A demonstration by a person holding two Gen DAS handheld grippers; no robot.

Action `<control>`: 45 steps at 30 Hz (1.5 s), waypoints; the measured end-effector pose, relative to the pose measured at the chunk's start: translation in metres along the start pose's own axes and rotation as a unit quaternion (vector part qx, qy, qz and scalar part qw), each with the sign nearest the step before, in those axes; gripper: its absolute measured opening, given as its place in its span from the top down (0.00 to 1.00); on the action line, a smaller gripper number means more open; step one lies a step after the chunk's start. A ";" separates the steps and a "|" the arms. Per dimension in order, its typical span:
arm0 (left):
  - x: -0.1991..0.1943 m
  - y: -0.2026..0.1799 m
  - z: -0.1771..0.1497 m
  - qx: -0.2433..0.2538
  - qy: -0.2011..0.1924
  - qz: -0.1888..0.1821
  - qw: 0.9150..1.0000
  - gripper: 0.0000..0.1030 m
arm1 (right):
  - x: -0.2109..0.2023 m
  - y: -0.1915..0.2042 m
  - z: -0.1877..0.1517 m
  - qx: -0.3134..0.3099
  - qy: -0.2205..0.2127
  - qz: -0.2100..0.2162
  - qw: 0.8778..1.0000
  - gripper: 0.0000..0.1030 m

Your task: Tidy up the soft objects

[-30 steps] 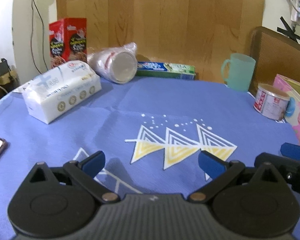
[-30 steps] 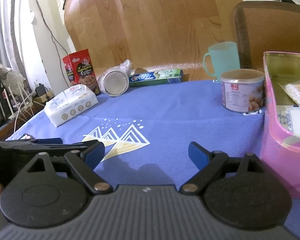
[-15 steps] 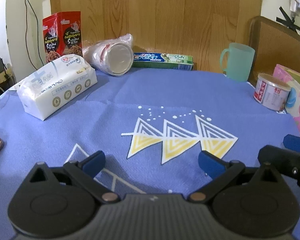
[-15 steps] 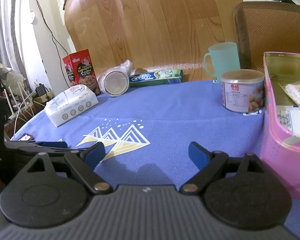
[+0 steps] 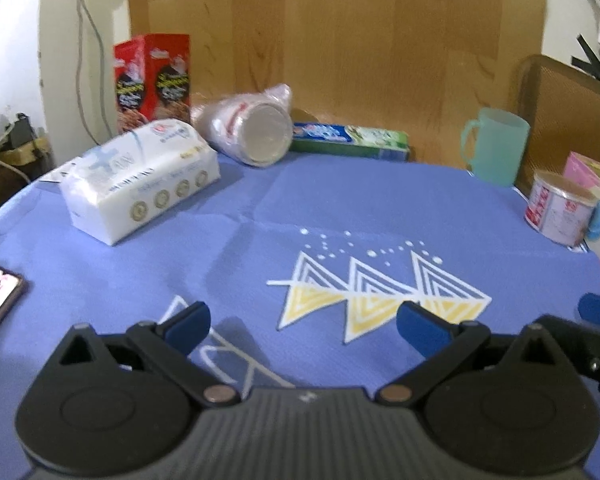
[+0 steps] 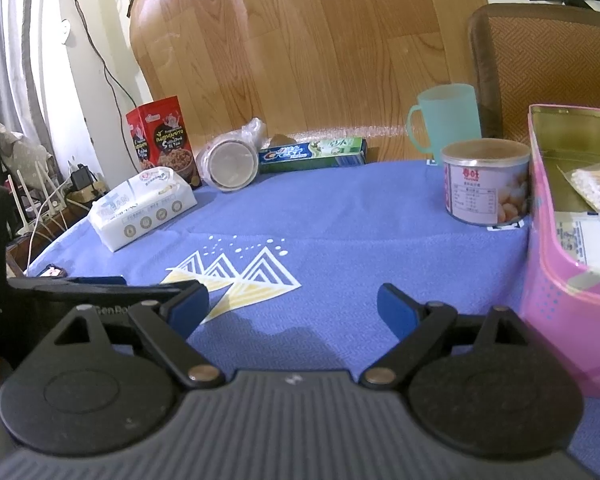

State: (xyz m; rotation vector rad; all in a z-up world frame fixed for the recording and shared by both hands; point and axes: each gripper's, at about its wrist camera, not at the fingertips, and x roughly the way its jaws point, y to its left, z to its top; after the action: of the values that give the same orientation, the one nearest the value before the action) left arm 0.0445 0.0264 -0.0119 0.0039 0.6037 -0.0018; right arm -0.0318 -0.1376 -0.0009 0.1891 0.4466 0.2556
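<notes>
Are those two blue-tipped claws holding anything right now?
No. The left gripper and the right gripper both have their jaws wide apart over the blue tablecloth, with nothing between them.

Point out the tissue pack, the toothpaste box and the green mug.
tissue pack (image 5: 140,188), left wrist view, on its printed front face.
toothpaste box (image 6: 312,155), right wrist view, on the middle of its long side.
green mug (image 6: 450,118), right wrist view, on its outer wall.

The left gripper (image 5: 303,322) is hovering with its jaws spread wide — nothing between the blue pads (image 5: 190,320). The right gripper (image 6: 293,306) is doing likewise, jaws wide and empty, sitting just to the right of the left one — side by side.
</notes>
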 end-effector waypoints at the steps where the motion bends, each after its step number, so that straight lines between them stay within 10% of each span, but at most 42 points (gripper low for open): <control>1: 0.000 0.001 0.000 -0.001 0.000 0.004 1.000 0.00 | -0.001 0.000 0.000 0.001 -0.001 -0.002 1.000 0.10; 28: -0.005 -0.002 0.002 0.006 0.024 0.043 0.999 0.00 | 0.001 0.005 -0.001 -0.010 -0.002 -0.015 1.000 0.08; 45: -0.077 -0.044 0.017 0.018 0.016 -0.010 1.000 0.00 | -0.079 0.019 0.000 -0.012 -0.058 -0.074 0.995 0.08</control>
State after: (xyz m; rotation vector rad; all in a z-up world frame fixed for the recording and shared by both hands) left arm -0.0093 -0.0176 0.0457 0.0317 0.6349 -0.0328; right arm -0.1043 -0.1420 0.0357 0.1454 0.3401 0.1033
